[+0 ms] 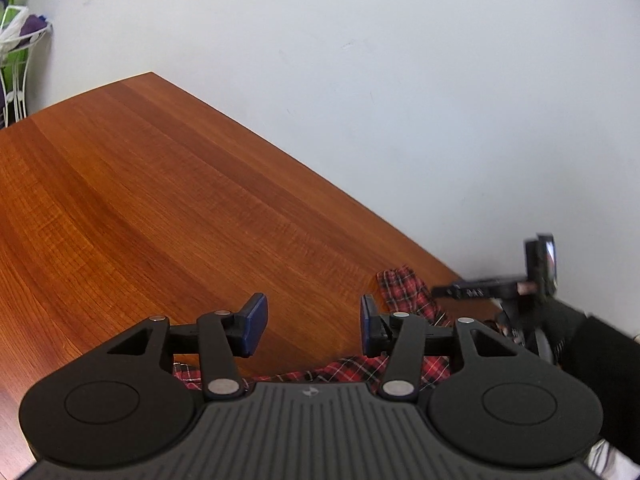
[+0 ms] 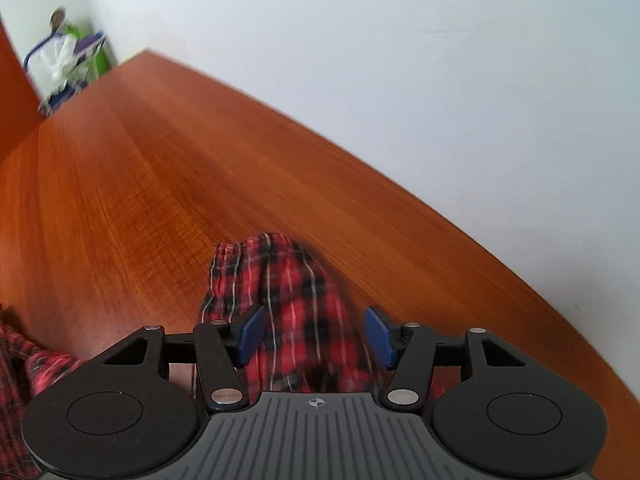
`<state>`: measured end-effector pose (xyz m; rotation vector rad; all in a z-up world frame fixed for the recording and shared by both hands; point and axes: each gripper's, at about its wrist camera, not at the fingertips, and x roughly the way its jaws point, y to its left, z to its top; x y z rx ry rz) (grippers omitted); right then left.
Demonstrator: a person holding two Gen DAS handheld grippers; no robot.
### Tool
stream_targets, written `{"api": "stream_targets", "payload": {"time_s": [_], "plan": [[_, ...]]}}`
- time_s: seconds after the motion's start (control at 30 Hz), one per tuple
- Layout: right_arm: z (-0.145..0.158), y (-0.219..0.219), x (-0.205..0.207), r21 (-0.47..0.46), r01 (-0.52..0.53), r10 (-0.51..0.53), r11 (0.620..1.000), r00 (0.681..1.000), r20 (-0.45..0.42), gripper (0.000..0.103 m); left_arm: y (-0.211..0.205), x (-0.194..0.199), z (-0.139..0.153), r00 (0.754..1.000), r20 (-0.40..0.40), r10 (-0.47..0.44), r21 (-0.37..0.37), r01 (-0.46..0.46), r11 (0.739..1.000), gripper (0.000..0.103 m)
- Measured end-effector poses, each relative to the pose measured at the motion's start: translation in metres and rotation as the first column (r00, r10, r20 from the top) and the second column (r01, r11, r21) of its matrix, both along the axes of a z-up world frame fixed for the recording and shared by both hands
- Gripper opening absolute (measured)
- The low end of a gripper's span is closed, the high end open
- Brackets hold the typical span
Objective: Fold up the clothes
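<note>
A red and black plaid garment (image 2: 280,280) lies crumpled on the wooden table (image 2: 120,200). My right gripper (image 2: 316,336) hovers above it, open; the cloth shows in the gap between the blue pads (image 2: 250,334), which do not press on it. More plaid (image 2: 24,360) spreads at the lower left. In the left wrist view my left gripper (image 1: 312,326) is open over bare wood, with plaid fabric (image 1: 404,288) to its right and underneath it. The right gripper (image 1: 460,291) appears blurred at the far right, beside a dark sleeve (image 1: 600,360).
A white wall (image 1: 400,80) runs along the table's far edge. A white wire rack with bags (image 1: 16,40) stands past the table's far left corner, also visible as the rack (image 2: 68,64). An orange-brown panel (image 2: 12,80) rises at the left edge.
</note>
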<state>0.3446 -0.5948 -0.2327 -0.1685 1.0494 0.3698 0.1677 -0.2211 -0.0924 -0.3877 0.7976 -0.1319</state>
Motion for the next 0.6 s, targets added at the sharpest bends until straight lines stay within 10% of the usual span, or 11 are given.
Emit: {"api": "stream_targets", "payload": {"time_s": [0.23, 0.37, 0.6], "plan": [[-0.026, 0.037, 0.026, -0.101, -0.109, 0.109, 0.989, 0.994, 0.001, 0.057, 0.005, 0.009, -0.018, 0.999, -0.047, 0.008, -0.001, -0.008, 1.0, 0.057], [-0.031, 0.04, 0.029, -0.124, -0.128, 0.128, 0.984, 0.992, -0.006, 0.003, 0.011, 0.016, -0.026, 0.998, -0.066, 0.005, -0.005, -0.006, 1.0, 0.057], [0.05, 0.015, 0.003, -0.117, -0.044, 0.062, 0.992, 0.985, 0.163, 0.002, 0.02, 0.028, -0.035, 0.998, -0.06, -0.029, -0.054, 0.026, 0.998, 0.057]]}}
